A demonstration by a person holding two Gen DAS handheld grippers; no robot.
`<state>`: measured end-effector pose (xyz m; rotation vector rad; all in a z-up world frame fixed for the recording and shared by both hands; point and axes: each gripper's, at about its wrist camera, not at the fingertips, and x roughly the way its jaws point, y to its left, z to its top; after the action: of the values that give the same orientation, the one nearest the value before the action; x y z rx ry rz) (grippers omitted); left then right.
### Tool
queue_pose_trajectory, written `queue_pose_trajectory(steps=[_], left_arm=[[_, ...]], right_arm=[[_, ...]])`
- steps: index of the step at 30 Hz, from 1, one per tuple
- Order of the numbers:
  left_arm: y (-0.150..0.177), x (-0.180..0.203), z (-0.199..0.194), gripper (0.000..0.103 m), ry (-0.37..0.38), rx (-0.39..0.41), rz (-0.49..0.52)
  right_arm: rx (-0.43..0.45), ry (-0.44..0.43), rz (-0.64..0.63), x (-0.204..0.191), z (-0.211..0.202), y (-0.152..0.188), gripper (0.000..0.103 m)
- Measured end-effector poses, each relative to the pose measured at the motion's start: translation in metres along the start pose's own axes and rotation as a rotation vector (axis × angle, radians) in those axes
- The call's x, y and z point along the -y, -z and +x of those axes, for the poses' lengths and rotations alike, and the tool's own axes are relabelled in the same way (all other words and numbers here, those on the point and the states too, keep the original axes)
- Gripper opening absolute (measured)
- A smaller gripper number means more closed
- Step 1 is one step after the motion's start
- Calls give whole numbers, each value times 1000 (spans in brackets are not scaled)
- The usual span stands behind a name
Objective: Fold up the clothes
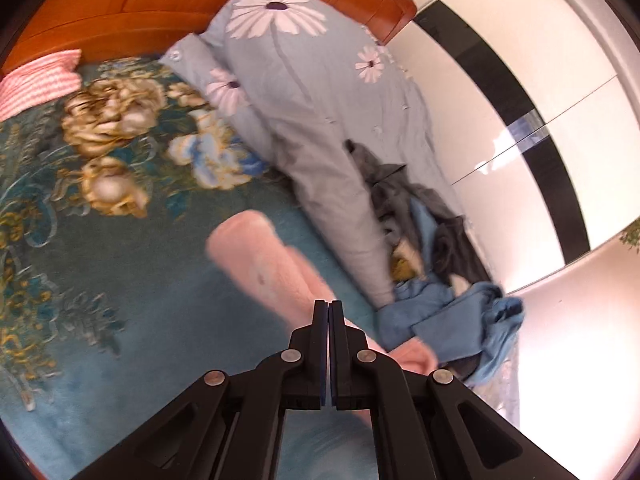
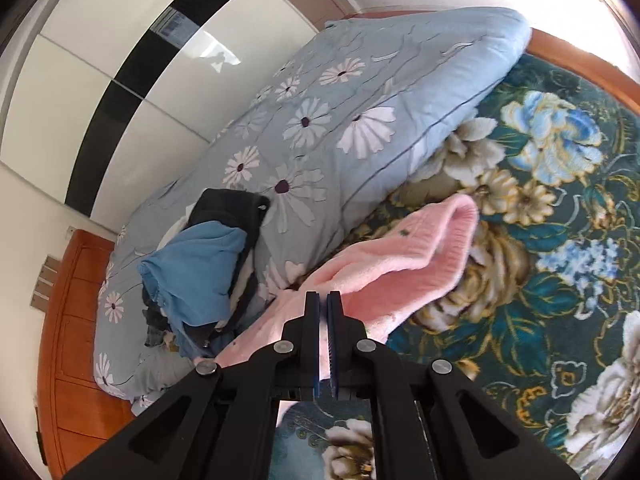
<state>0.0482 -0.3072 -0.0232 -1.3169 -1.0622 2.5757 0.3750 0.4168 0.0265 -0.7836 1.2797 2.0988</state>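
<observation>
A pink knitted garment (image 1: 264,256) stretches across the teal flowered bedspread (image 1: 120,280) up to my left gripper (image 1: 328,303), which is shut with the pink fabric running in under its tips. In the right wrist view the same pink garment (image 2: 400,264) hangs in a raised fold over the bedspread (image 2: 540,240). My right gripper (image 2: 323,294) is shut on its near edge, and pink cloth shows below the jaws. The left wrist view is blurred.
A bulky light-blue daisy quilt (image 1: 304,92) (image 2: 340,120) lies beside the garment. A heap of blue and dark clothes (image 1: 440,308) (image 2: 200,272) rests on it. Also here: a wooden headboard (image 1: 160,4), a pink striped pillow (image 1: 36,84) and a white wardrobe (image 2: 100,100).
</observation>
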Motion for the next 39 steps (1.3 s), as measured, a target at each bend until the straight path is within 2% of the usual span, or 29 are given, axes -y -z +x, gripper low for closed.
queue_pose_trajectory(steps=[5,7,10,14,16,17,18,20,21,22,26,28,29,30,34,36,39], left_arm=[[24,-58,12,0,-126,-82,-57],[34,-74,21,0,-169,-121,-78],[38,-90,25,0,-154,-140,-149],[38,-86,26,0,-171,-142,-119],[38,-85,27,1,-177,-143,-119],[37,-86,28,1,-179,-144,-123],[37,-87,28,1,-180,-146,-127],[37,-88,29,1,-184,-150,-135],[37,-88,30,1,-186,-152,-139],[37,-89,30,1,-186,-154,-142],[38,-90,30,1,-182,-150,-150],[38,-91,28,1,-179,-146,-156],[39,-91,27,1,-177,-144,-158],[39,-91,27,1,-174,-141,-160],[40,-86,23,1,-167,-136,-139],[41,-82,21,1,-163,-142,-120],[45,-71,23,0,-170,-183,-68]], right_arm=[[9,140,95,76,-20,16,0],[-29,158,136,104,-16,24,0],[-101,163,160,127,-3,46,0],[-199,172,222,150,23,78,1],[-220,193,265,160,31,94,11],[-228,197,289,165,35,102,31],[-235,178,319,169,38,110,42],[-240,132,374,175,44,122,43],[-258,137,390,176,49,127,44],[-277,143,405,177,55,132,44],[-262,98,483,175,73,144,44],[-254,109,504,170,77,144,45],[-246,120,506,167,78,143,41],[-241,129,502,163,77,141,22],[-209,184,388,142,58,118,14],[-178,200,313,131,36,101,13],[-94,261,260,134,-12,76,12]])
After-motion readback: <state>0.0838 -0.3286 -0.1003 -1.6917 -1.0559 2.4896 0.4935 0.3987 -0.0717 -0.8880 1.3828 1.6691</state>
